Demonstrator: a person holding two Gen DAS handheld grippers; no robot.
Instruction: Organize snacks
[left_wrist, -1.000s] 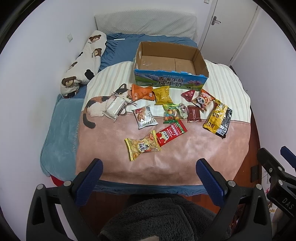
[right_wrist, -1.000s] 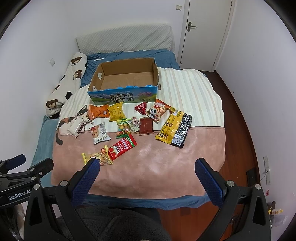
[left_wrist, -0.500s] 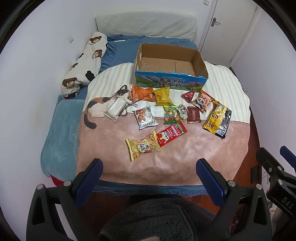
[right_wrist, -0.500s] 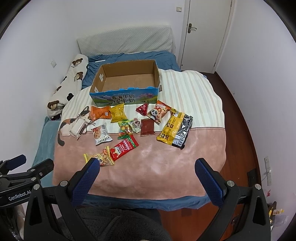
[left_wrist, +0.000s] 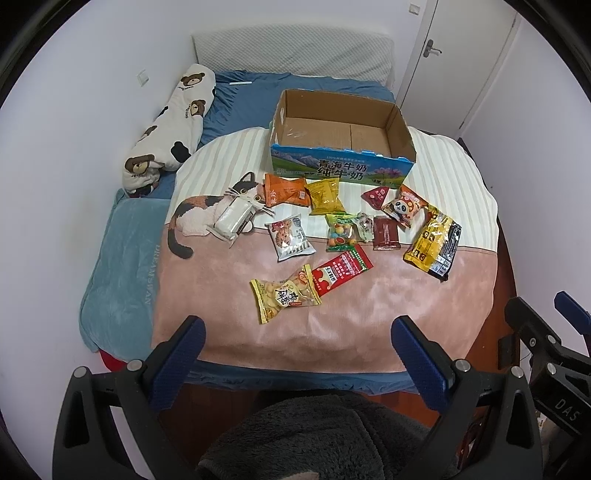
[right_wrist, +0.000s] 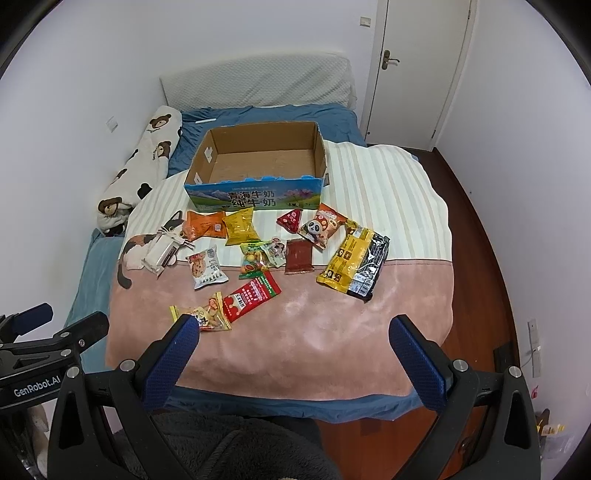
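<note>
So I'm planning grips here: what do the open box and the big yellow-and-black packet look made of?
The open box looks like corrugated cardboard: matte brown inside walls, a glossy printed front, a ragged torn top edge. The yellow-and-black packet looks like thin plastic film, probably slippery: it is crinkled and catches glare. Both tongs stand open, holding nothing.

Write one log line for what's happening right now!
left gripper: open, empty | right gripper: open, empty | cardboard box: empty | snacks: on blanket

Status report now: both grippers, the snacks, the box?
Left gripper open, right gripper open, both empty. Snacks all on blanket; cardboard box empty. Nothing in the way.
</note>
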